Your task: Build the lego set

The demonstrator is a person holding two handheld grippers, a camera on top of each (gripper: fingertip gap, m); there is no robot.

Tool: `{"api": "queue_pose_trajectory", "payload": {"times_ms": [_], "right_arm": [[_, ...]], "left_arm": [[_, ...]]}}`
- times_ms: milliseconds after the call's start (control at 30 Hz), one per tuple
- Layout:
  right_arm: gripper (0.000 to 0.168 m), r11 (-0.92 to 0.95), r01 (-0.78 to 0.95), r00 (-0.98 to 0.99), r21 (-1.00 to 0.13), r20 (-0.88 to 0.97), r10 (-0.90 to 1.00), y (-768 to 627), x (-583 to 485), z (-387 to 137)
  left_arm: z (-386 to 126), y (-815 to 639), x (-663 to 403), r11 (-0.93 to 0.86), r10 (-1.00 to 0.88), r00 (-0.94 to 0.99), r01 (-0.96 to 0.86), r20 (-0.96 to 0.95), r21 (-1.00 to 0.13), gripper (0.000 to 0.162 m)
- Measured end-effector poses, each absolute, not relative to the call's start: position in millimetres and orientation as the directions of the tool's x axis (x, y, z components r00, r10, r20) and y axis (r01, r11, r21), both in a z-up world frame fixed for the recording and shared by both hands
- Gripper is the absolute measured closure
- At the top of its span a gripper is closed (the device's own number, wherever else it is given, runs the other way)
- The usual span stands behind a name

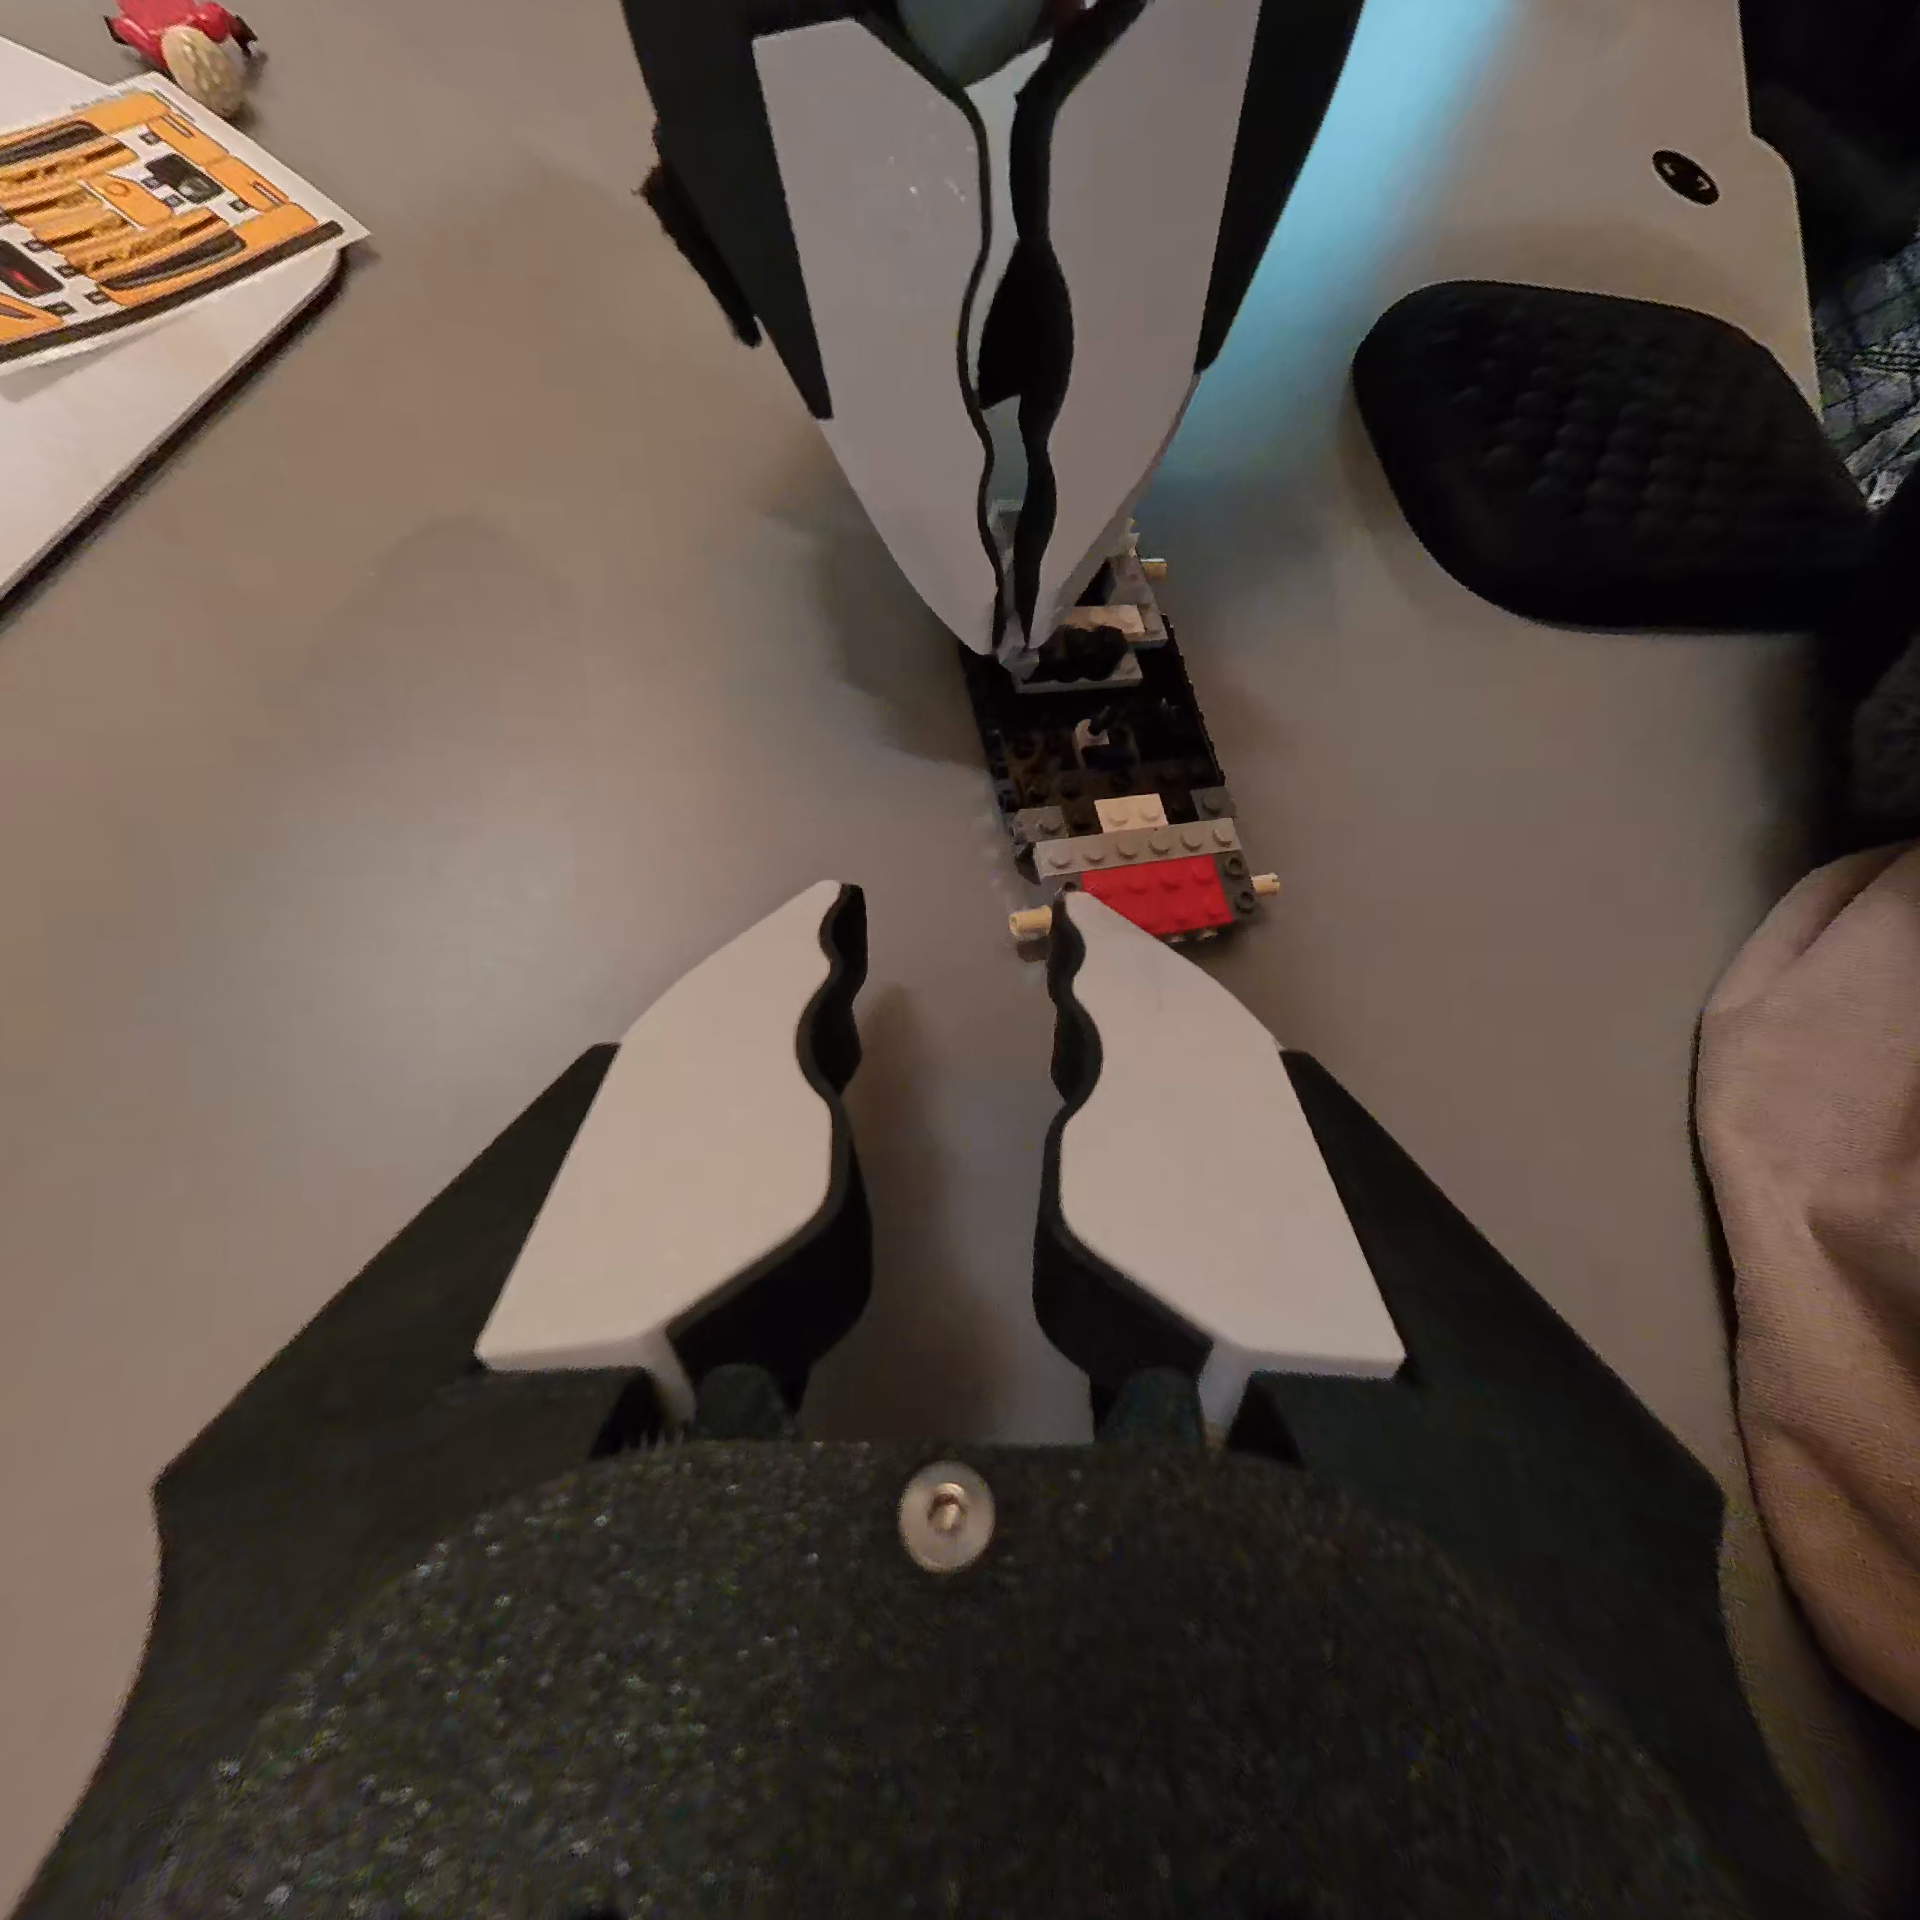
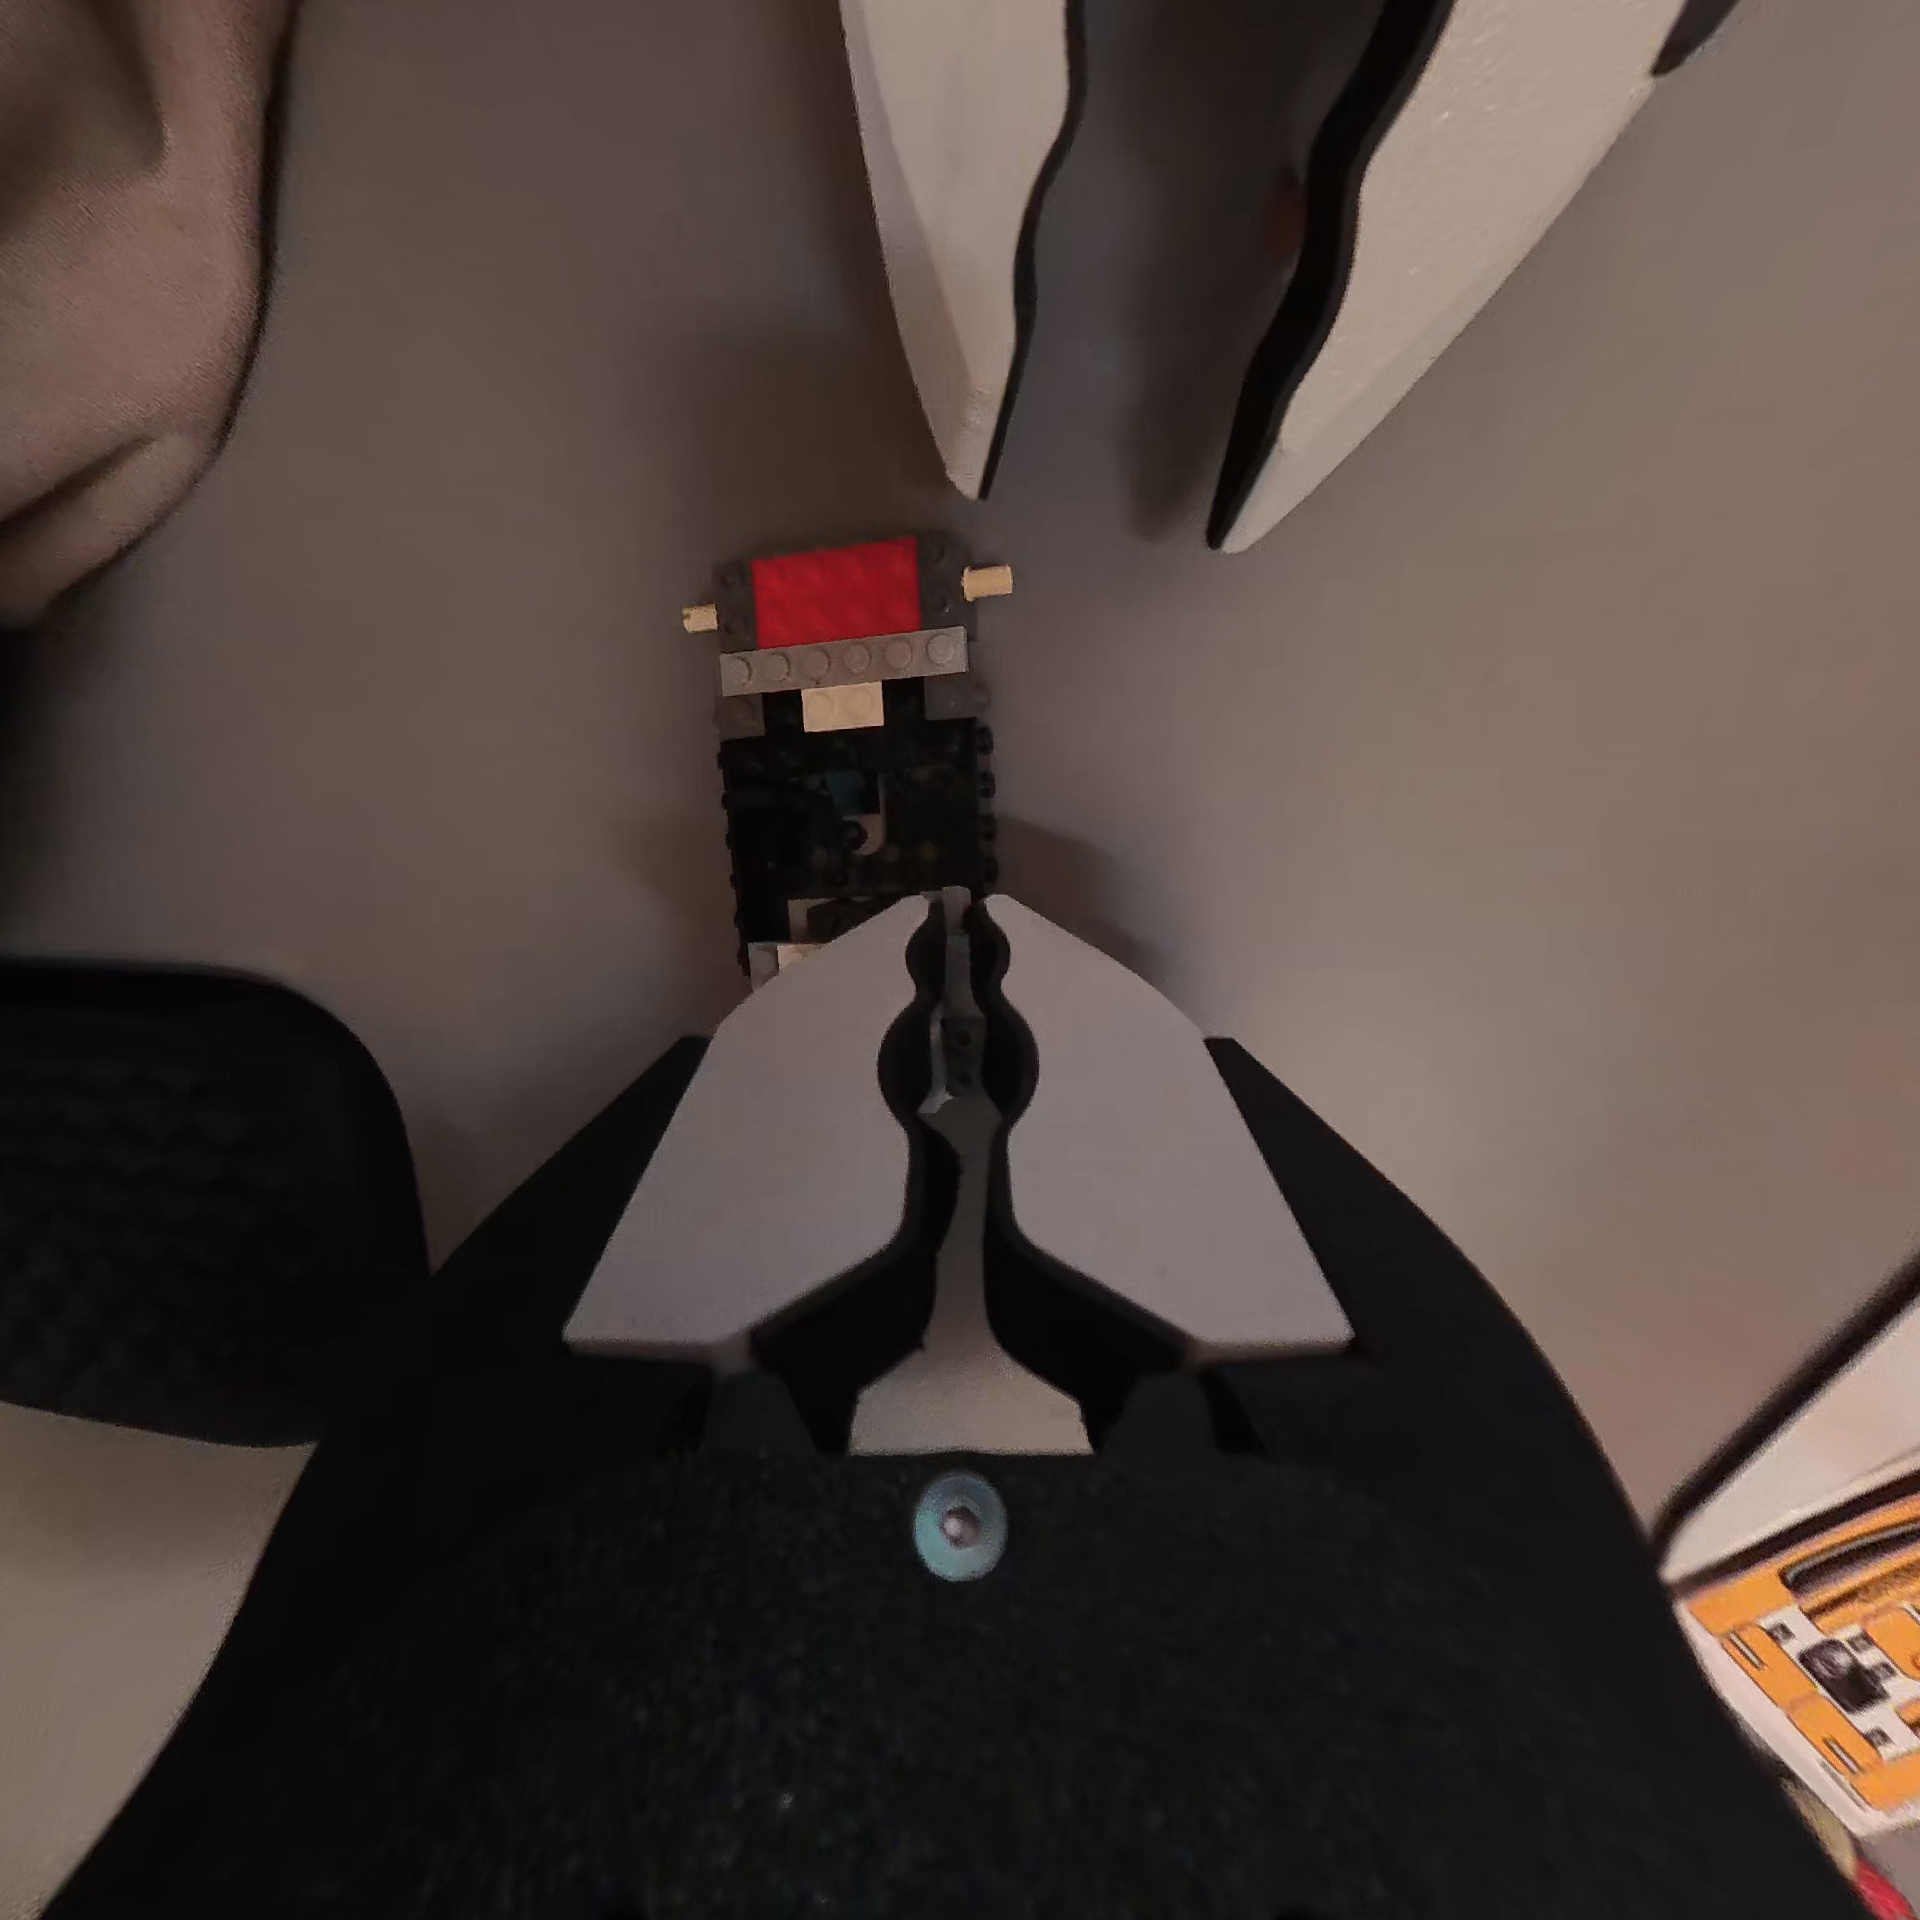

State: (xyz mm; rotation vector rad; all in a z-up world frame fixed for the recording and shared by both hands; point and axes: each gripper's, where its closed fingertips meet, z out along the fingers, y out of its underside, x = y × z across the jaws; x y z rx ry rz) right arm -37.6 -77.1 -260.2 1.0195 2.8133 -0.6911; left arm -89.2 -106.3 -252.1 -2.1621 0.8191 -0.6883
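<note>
A partly built lego car chassis (image 1: pixel 1112 769) lies on the grey table. It is black with grey plates, a red plate at one end and tan axle pins. My left gripper (image 1: pixel 956 914) is open and empty, its right fingertip just beside the red end. My right gripper (image 1: pixel 1013 634) comes from the far side, shut on a thin grey lego piece, with its tips at the chassis's far end. In the right wrist view the right gripper (image 2: pixel 956 914) holds the grey piece (image 2: pixel 956 1029) upright over the near end of the chassis (image 2: pixel 852 748). The open left gripper (image 2: pixel 1096 514) is beyond it.
A white booklet with an orange sticker sheet (image 1: pixel 135 208) lies at the far left; it also shows in the right wrist view (image 2: pixel 1808 1642). A small red lego part with a wheel (image 1: pixel 192 42) lies behind it. A black textured pad (image 1: pixel 1590 457) and beige cloth (image 1: pixel 1818 1247) are on the right. The gap from one gripper's tips to the other's is roughly 7 cm.
</note>
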Motion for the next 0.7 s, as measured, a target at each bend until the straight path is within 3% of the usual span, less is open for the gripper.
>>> {"api": "queue_pose_trajectory", "payload": {"times_ms": [700], "right_arm": [[0.166,0.801,0.489,-0.824,-0.346,0.117,0.554,-76.3,-25.9,-259.1]], "left_arm": [[-254.0,-106.3,-86.9,-0.537,-0.722,0.663,-0.356,0.199,-0.765,0.13]]}}
